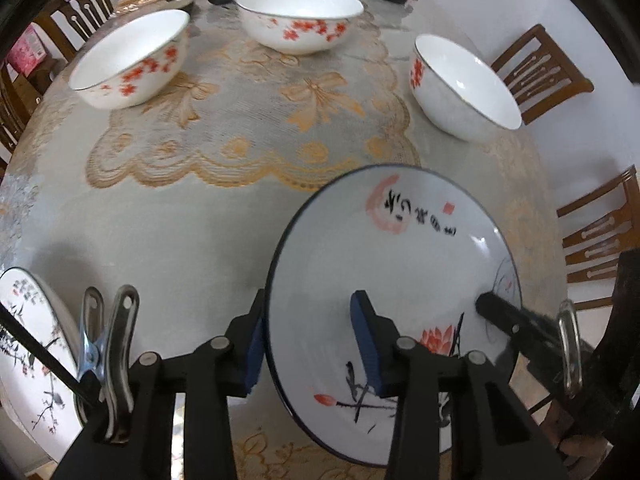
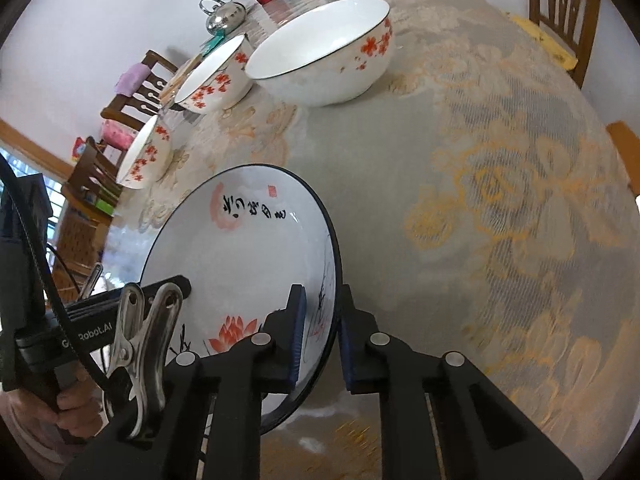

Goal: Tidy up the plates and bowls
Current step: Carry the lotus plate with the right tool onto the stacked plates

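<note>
Lotus plate [image 1: 384, 264] held tilted between both tools: left gripper [image 1: 312, 344] pinches its left rim, right gripper [image 2: 320, 340] its right rim; second plate [image 1: 28, 344] lies left of the left gripper.

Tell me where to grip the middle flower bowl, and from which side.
Grip the middle bowl by its rim, one finger inside and one outside the wall. It stands upright and open, alone on the table, and looks too wide to span. Come from above at the near edge, which faces the grippers; bowls flank it. Both grippers are busy with the plate.
</note>
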{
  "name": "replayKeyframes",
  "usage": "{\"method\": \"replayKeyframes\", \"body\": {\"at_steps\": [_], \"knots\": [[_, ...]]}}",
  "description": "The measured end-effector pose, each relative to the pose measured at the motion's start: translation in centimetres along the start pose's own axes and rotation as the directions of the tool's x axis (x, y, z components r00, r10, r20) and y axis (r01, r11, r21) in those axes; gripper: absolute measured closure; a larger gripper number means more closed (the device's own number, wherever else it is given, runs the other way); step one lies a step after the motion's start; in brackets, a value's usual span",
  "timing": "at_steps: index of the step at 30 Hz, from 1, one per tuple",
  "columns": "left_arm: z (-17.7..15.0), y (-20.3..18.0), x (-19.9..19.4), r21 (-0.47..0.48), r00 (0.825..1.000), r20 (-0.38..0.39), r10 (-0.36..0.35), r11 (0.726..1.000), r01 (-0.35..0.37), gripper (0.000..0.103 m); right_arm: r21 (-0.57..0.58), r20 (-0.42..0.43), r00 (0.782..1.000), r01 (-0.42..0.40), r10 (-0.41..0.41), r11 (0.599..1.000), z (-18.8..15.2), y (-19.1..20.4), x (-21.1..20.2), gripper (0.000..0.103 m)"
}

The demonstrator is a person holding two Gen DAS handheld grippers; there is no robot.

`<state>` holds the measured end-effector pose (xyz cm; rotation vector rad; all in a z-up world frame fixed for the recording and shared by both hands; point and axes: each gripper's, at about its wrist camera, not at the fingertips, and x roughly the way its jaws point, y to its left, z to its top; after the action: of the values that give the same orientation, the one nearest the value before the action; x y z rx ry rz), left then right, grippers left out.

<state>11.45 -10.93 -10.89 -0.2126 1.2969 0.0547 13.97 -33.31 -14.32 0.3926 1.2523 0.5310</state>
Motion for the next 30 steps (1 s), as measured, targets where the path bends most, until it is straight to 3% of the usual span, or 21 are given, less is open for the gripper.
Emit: {"method": "replayKeyframes", "body": {"at_steps": [15, 30], "knots": [[-3.3, 7.9, -6.2, -0.116, 0.995, 0.095, 0.001, 0.993, 0.010, 0.061, -0.078, 0.003, 0.999, -0.052, 0.053, 0.996, -1.8, 8.7, -0.2, 0.086], [-8.0, 17.3, -10.5, -0.247, 0.991, 0.125, 0.036, 0.969, -0.004, 0.061, -0.192, -0.054, 0.995, -0.093, 0.085, 0.977, -4.8, 17.9, 1.9, 0.086]]}}
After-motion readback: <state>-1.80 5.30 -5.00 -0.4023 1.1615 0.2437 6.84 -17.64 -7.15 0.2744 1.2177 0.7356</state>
